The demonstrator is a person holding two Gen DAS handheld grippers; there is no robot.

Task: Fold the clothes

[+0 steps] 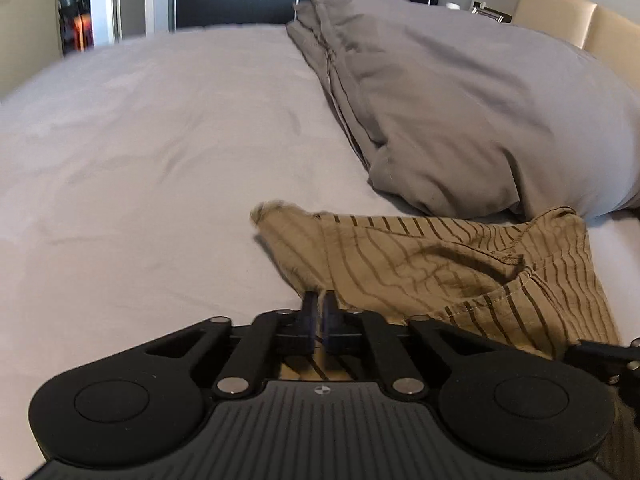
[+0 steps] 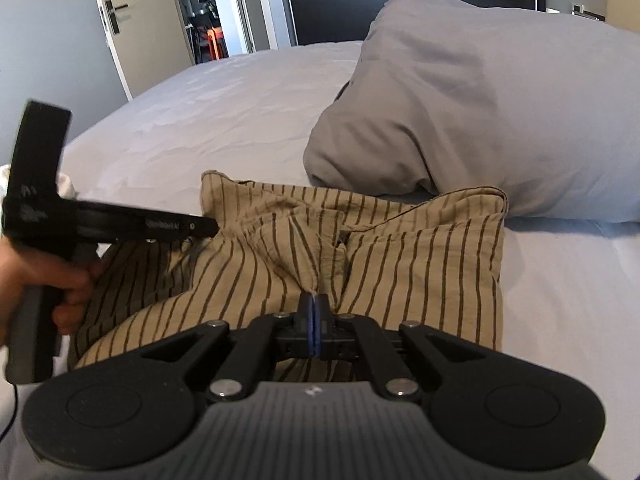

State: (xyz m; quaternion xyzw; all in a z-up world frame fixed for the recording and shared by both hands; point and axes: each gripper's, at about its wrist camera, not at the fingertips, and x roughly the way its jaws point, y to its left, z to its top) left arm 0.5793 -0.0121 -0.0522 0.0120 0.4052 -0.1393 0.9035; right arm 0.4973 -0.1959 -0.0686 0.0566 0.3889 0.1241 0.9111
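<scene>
A tan garment with thin dark stripes lies crumpled on the bed just in front of a grey pillow. My left gripper is at the garment's left edge, its fingers drawn together with a fold of the cloth between their tips. In the right wrist view the left gripper comes in from the left, held by a hand, and its tip meets the garment at that edge. My right gripper is shut, pinching a ridge of striped cloth near the garment's middle.
The pale grey sheet stretches away to the left and back. A large grey pillow lies right behind the garment. A beige headboard is at the far right. A door stands beyond the bed's left side.
</scene>
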